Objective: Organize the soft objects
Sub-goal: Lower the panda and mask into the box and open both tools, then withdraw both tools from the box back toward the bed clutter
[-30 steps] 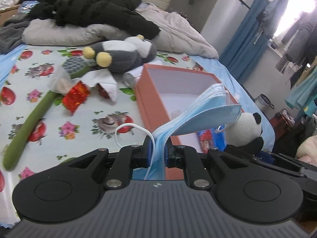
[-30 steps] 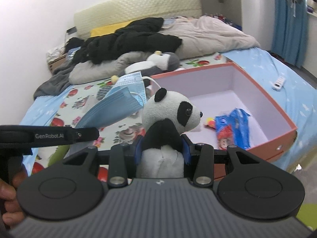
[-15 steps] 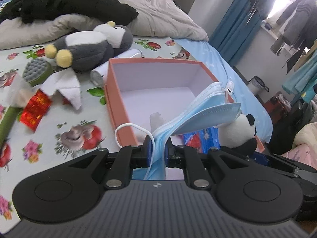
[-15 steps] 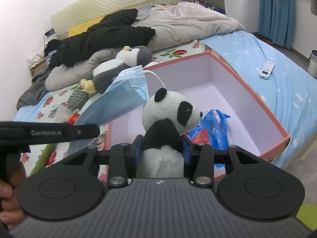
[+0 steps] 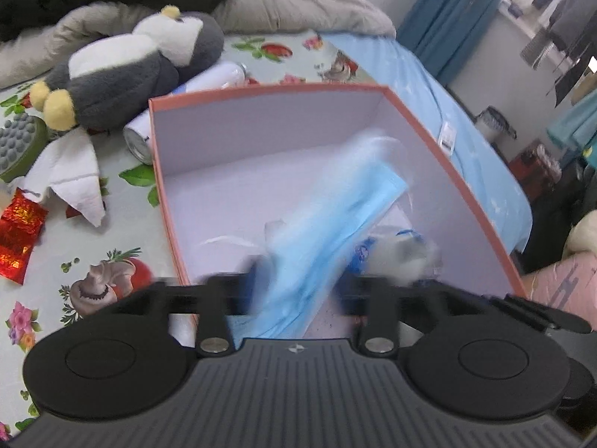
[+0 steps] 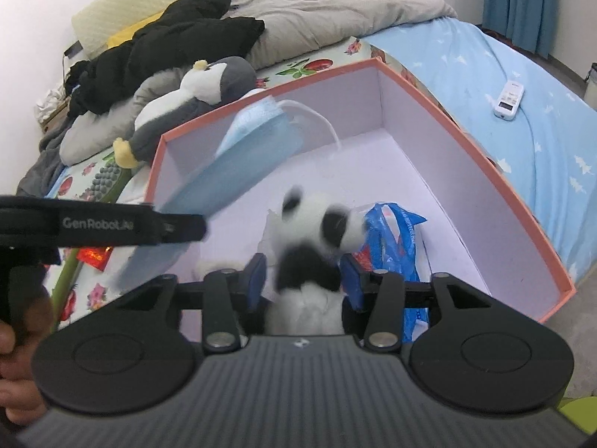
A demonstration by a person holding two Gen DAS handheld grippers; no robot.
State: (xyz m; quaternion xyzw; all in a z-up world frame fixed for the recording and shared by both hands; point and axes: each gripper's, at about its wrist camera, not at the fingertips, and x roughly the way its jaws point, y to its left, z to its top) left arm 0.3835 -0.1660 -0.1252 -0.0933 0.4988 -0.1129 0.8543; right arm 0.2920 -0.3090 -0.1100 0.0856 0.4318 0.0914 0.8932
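Mask (image 5: 335,216) and panda (image 6: 317,231) over box (image 6: 466,171)

Left gripper (image 5: 296,289) tilted steeply downward, jaws just sprung apart and clear of the mask between them; right gripper (image 6: 304,280) angled down likewise, jaws just widened with the panda loose between the pads; a hand (image 6: 16,369) gripping the left handle.

A home bedroom. A bed (image 6: 541,86) with a blue and floral sheet fills the scene; a padded headboard (image 6: 123,3) stands at its far end, rumpled bedding (image 6: 335,11) below it, blue curtains (image 6: 541,3) beyond the bed.
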